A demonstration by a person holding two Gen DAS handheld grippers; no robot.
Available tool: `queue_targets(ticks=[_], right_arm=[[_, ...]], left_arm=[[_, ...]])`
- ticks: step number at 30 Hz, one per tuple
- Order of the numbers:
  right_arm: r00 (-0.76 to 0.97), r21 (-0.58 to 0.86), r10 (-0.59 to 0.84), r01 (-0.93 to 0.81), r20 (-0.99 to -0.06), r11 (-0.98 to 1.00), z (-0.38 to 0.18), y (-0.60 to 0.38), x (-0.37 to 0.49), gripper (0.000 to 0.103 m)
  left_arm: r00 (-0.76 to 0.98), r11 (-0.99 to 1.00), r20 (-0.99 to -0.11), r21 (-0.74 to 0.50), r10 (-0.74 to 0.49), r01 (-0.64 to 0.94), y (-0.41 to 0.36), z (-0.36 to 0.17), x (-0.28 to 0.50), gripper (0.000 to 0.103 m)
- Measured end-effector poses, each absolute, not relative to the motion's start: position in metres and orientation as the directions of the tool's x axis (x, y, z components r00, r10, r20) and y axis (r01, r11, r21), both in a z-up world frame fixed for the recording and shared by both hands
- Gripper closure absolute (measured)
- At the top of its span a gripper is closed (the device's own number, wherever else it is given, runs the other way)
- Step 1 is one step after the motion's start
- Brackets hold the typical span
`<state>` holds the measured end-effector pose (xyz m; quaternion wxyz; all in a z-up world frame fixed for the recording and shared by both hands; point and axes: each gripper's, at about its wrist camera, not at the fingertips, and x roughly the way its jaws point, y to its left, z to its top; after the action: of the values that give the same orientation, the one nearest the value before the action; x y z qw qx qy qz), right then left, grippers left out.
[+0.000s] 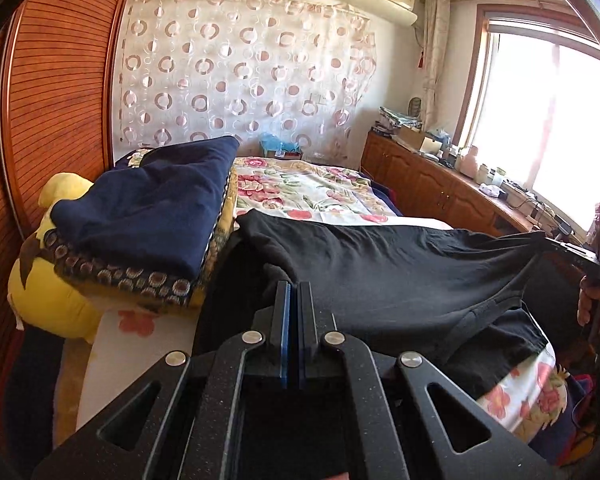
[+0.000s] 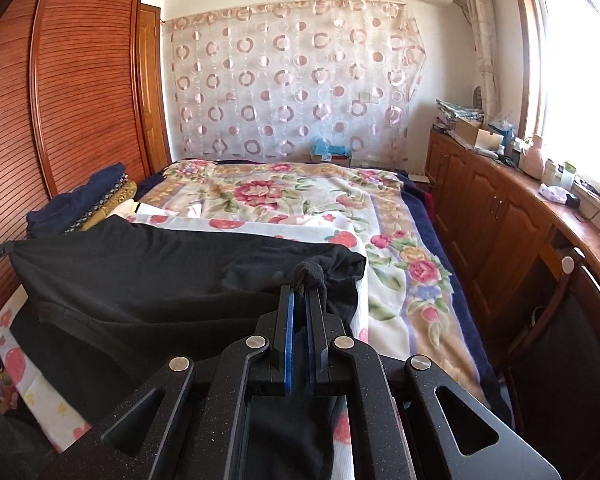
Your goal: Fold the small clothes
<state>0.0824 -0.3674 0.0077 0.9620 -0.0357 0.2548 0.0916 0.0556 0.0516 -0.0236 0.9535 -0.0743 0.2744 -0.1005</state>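
While its long axis runs left to right across the frame's middle, one black garment hangs stretched over the floral bed, each end clamped: left gripper and right gripper pinch bunched cloth. At left, one navy folded pile tops a yellow plush.

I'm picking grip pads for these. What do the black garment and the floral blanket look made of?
Black garment: thin matte knit, perhaps cotton; it drapes and wrinkles softly. Floral blanket: plush printed fleece, judging by its fuzzy surface.
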Motion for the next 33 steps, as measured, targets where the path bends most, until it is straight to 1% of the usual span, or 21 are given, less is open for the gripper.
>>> queue_targets(ticks=[7, 10, 16, 24, 26, 27, 29, 33], right_arm=[[0.861, -0.015, 0.179, -0.211, -0.475, 0.977, 0.012, -0.373, 0.056, 0.098], [0.857, -0.027, 0.175, -0.215, -0.484, 0.976, 0.01, -0.371, 0.055, 0.098], [0.823, -0.032, 0.149, -0.199, -0.549, 0.979, -0.014, -0.372, 0.068, 0.098], [0.762, -0.02, 0.135, -0.19, -0.633, 0.982, -0.051, -0.374, 0.085, 0.098], [0.754, -0.021, 0.127, -0.183, -0.645, 0.983, -0.054, -0.376, 0.093, 0.098], [0.752, -0.018, 0.127, -0.181, -0.647, 0.983, -0.052, -0.376, 0.096, 0.098], [0.752, -0.011, 0.129, -0.177, -0.646, 0.984, -0.047, -0.377, 0.096, 0.098], [0.758, -0.011, 0.132, -0.18, -0.639, 0.984, -0.043, -0.376, 0.088, 0.098]], left_arm=[[0.835, 0.966, -0.493, -0.201, -0.243, 0.163, 0.052, -0.014, 0.039, 0.099], [0.834, 0.972, -0.503, -0.165, -0.228, 0.166, 0.05, -0.017, 0.036, 0.099], [0.791, 0.981, -0.582, -0.124, -0.192, 0.147, 0.046, -0.047, 0.039, 0.099], [0.725, 0.983, -0.665, -0.121, -0.183, 0.137, 0.043, -0.076, 0.042, 0.099], [0.719, 0.984, -0.672, -0.114, -0.177, 0.136, 0.042, -0.078, 0.042, 0.093], [0.723, 0.985, -0.669, -0.113, -0.174, 0.133, 0.042, -0.077, 0.041, 0.088], [0.732, 0.985, -0.66, -0.112, -0.172, 0.131, 0.044, -0.075, 0.04, 0.083], [0.735, 0.983, -0.654, -0.114, -0.181, 0.141, 0.046, -0.072, 0.04, 0.067]])
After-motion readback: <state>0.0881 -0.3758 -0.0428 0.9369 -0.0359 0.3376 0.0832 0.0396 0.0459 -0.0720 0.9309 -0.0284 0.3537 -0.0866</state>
